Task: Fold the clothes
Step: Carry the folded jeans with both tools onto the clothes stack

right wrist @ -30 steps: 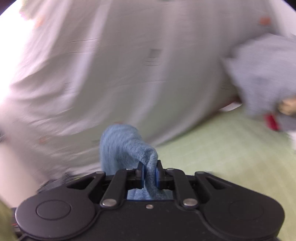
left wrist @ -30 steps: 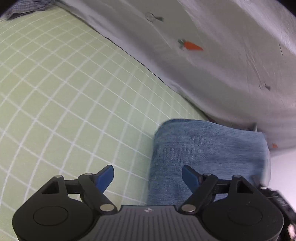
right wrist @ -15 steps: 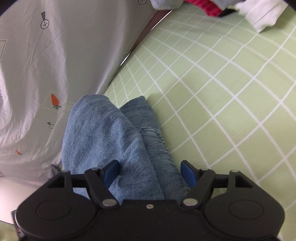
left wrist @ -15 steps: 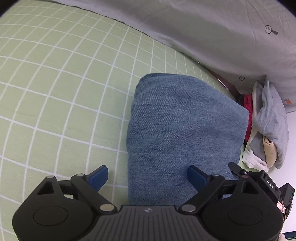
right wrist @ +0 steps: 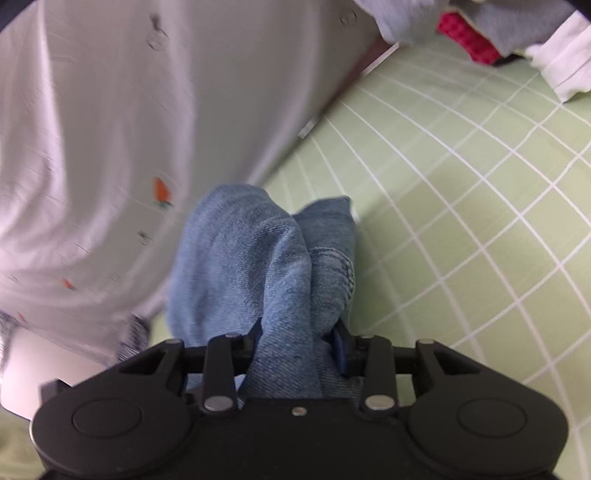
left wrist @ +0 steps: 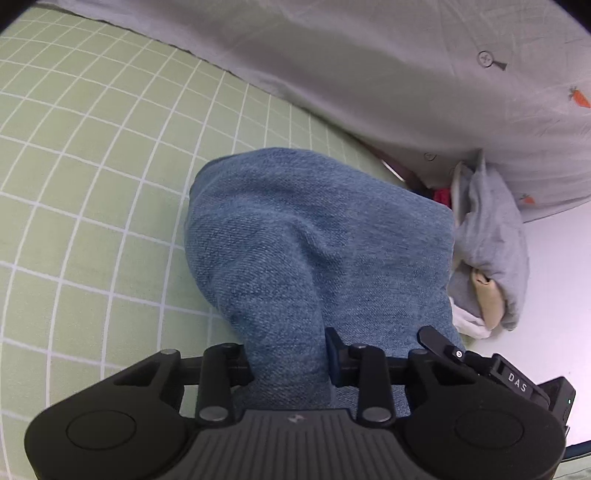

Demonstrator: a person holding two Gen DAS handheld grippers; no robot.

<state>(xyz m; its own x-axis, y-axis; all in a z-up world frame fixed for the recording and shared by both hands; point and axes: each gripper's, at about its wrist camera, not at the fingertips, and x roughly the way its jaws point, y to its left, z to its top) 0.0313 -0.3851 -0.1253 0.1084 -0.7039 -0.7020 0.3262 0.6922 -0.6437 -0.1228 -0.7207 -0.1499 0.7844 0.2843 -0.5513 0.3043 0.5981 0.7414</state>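
Observation:
A folded pair of blue jeans lies on the green checked sheet. My left gripper is shut on the near edge of the jeans, the denim bunched between its blue pads. In the right wrist view the jeans rise in two thick folds. My right gripper is shut on that bundle, denim filling the gap between its pads. The fingertips of both grippers are mostly hidden by cloth.
A pale grey sheet with small carrot prints hangs along the back. A heap of other clothes, grey, red and white, lies at the right beside the jeans; it also shows in the right wrist view. The green sheet spreads right.
Both grippers were open around the jeans half a second ago and have now closed on the denim. The cloth has bunched up between the pads.

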